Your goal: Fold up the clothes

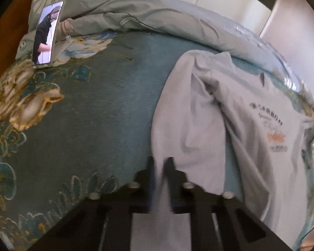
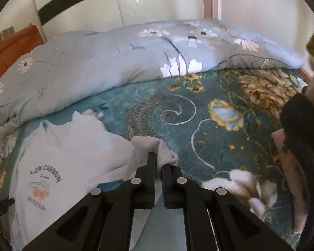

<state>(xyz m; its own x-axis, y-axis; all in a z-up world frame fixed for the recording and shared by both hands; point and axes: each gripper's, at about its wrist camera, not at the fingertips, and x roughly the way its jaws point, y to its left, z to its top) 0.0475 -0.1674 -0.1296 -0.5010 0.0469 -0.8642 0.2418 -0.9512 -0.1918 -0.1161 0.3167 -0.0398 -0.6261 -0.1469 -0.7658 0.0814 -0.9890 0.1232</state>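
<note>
While the pale T-shirt (image 2: 58,156) is lying crumpled on the floral bedspread (image 2: 209,125), the left gripper (image 1: 159,163) and right gripper (image 2: 159,163) are each pinching its fabric; spreading it flat is seemingly underway; drawing the grips apart probably comes next

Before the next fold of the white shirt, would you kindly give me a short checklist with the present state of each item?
1. Left gripper pinching the white shirt: ok, cloth runs between its fingers.
2. Right gripper pinching a bunched shirt edge: ok.
3. Shirt lying flat: not ok, creased and bunched.
4. Teal blanket free ahead of the right gripper: ok.
5. Phone apart from the shirt: ok.
6. Clothes pile apart from the shirt: ok.
</note>
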